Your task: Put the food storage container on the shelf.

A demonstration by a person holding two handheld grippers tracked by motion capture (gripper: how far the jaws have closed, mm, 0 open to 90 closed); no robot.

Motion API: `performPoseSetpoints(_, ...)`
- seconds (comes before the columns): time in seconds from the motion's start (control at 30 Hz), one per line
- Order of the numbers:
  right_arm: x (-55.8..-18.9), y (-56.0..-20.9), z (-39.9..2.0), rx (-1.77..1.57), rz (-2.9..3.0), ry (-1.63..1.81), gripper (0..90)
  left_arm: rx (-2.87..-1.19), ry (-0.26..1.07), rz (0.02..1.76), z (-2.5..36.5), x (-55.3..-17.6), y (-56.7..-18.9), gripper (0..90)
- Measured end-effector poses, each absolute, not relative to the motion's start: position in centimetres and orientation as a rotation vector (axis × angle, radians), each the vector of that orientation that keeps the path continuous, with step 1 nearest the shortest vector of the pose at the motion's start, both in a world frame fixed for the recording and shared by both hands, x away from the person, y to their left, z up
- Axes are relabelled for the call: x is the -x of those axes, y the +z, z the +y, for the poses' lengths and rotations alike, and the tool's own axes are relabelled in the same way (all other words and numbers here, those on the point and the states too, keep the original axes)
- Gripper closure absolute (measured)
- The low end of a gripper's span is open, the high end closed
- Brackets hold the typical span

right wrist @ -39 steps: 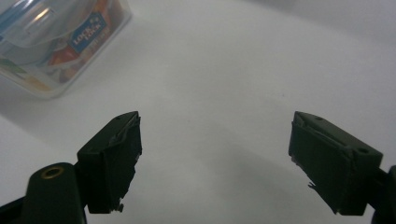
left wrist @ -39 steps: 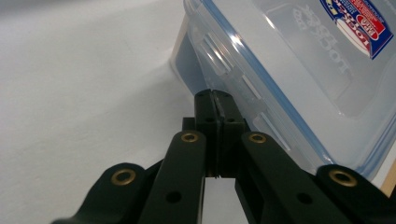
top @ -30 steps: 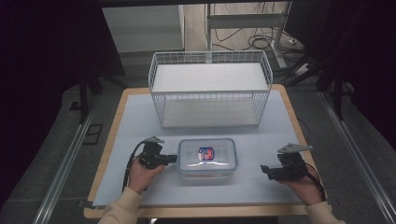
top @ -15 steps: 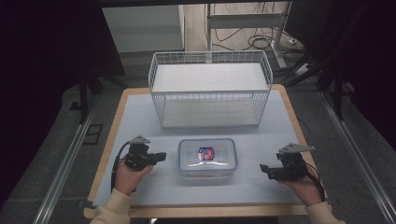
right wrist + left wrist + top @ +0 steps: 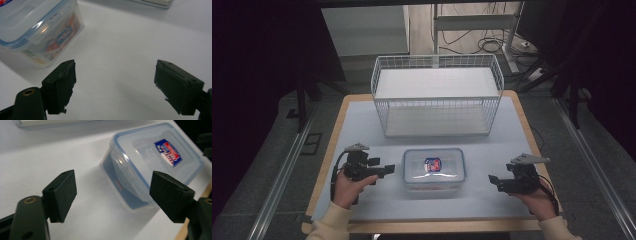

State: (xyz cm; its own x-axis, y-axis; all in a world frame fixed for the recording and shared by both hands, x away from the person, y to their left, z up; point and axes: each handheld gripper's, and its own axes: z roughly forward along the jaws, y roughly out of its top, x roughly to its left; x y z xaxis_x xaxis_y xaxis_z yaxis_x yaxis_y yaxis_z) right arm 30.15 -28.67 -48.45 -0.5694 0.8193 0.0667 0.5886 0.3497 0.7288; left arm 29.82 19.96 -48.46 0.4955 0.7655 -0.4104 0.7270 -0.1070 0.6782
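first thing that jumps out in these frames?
The clear plastic lidded box with blue trim and a red-blue label, sitting shut at the middle of the pale table. Behind it stands a white wire basket. The left gripper and right gripper flank the box, both open; the left's jaws have just been opening, nothing between them.

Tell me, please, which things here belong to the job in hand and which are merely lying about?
In the job:
- clear lidded container
- left gripper, fingers just opened, nothing between them
- right gripper, open

Lying about:
- white wire basket
- cables on the floor
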Motion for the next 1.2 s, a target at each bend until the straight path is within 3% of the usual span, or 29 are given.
performPoseSetpoints(0.4,-31.0,-48.5,-26.2,-1.265,2.434,1.140,16.4,-1.854,-0.027,1.231,18.7,-30.5,-48.8,19.4)
performPoseSetpoints(0.9,-32.4,-47.3,-22.6,-1.244,2.504,1.217,13.5,-1.808,-0.264,1.236,16.5,-32.8,-50.4,18.7)
performPoseSetpoints(1.2,-32.6,-47.2,-21.9,-1.223,2.519,1.220,13.4,-1.785,-0.317,1.228,15.7,-33.3,-51.0,21.4)
